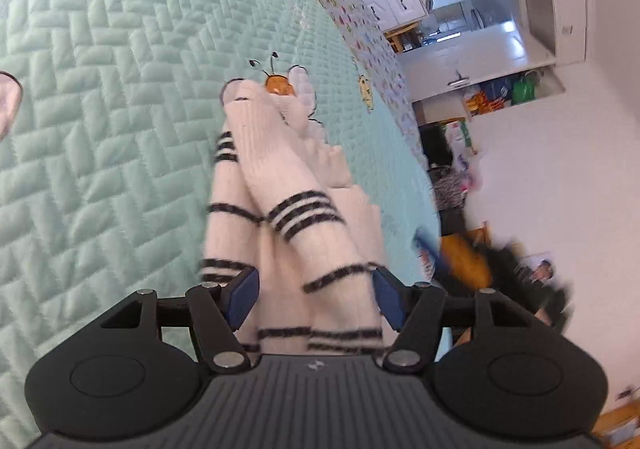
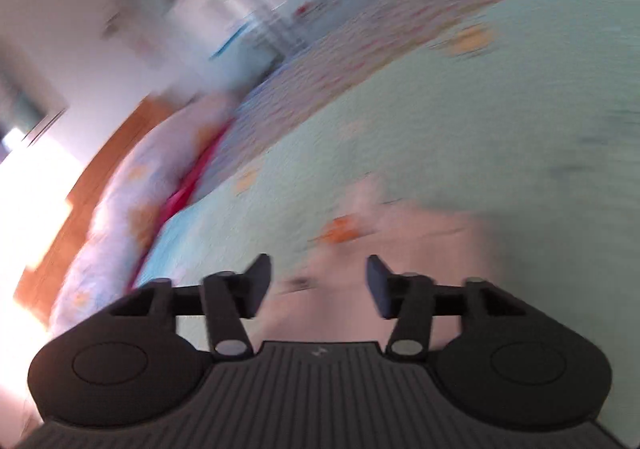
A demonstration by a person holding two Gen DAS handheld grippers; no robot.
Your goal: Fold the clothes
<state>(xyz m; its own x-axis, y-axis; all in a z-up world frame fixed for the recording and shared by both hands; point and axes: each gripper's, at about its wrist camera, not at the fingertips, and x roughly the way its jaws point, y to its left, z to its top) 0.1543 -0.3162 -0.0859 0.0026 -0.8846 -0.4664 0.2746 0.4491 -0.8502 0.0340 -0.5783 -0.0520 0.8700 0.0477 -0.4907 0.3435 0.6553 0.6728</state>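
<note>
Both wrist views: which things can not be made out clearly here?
- Right wrist view: motion blur smears the pale pink cloth between the open fingers; its kind is unclear.
- Left wrist view: the striped white garment disappears behind the gripper body at the bottom.
- Left wrist view: a pink item is cut by the left edge.

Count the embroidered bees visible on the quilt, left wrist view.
2. One orange bee sits just beyond the far tip of the striped white garment, partly covered by it. A yellow bee lies to its right. The garment may hide more.
</note>
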